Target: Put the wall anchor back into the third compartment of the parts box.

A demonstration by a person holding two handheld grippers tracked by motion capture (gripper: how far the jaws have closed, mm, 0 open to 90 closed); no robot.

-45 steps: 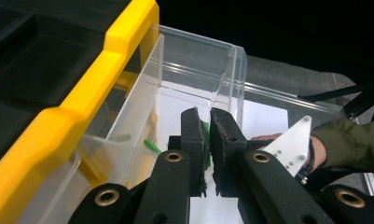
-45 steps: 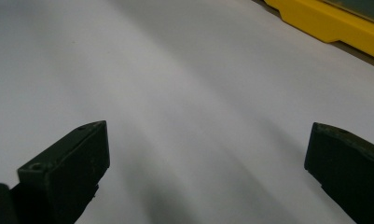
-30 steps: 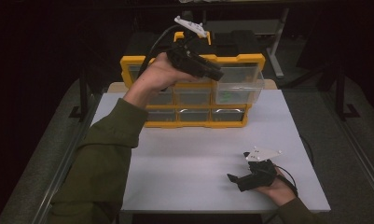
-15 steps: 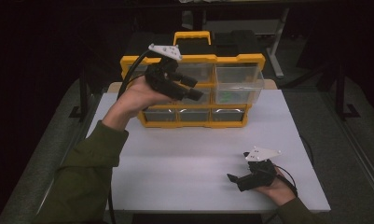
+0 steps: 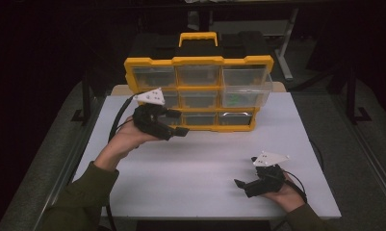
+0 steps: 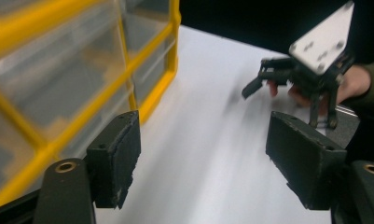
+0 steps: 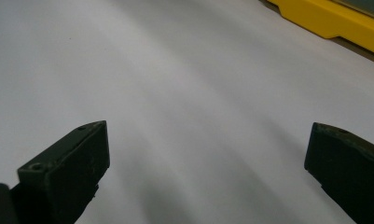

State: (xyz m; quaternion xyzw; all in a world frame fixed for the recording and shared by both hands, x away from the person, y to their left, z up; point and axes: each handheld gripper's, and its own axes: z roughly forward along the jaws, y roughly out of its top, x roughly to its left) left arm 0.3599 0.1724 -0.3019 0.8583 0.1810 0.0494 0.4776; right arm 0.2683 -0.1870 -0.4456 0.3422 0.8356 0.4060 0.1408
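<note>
A yellow organizer [image 5: 198,61] with clear drawers stands upright at the back of the white table [image 5: 200,163]. Its right middle drawer [image 5: 246,94] juts out, with something green [image 5: 235,99] inside. My left gripper [image 5: 178,123] hovers by the organizer's lower left corner; its jaws have just been opening and stand open with nothing between them [image 6: 203,158]. In the left gripper view the organizer's drawers [image 6: 58,79] pass close on the left. My right gripper [image 5: 243,174] rests low at the table's front right, open and empty [image 7: 208,172], and is also seen from the left gripper view [image 6: 257,79].
A black case [image 5: 147,45] with a yellow handle [image 5: 198,37] sits behind the organizer. Dark table legs and floor surround the table. The organizer's yellow base [image 7: 329,21] lies far ahead of the right gripper. White tabletop spreads between the two hands.
My left hand has come down from the organizer's top to its lower left front, and its jaws have spread wider. The right hand has not moved.
</note>
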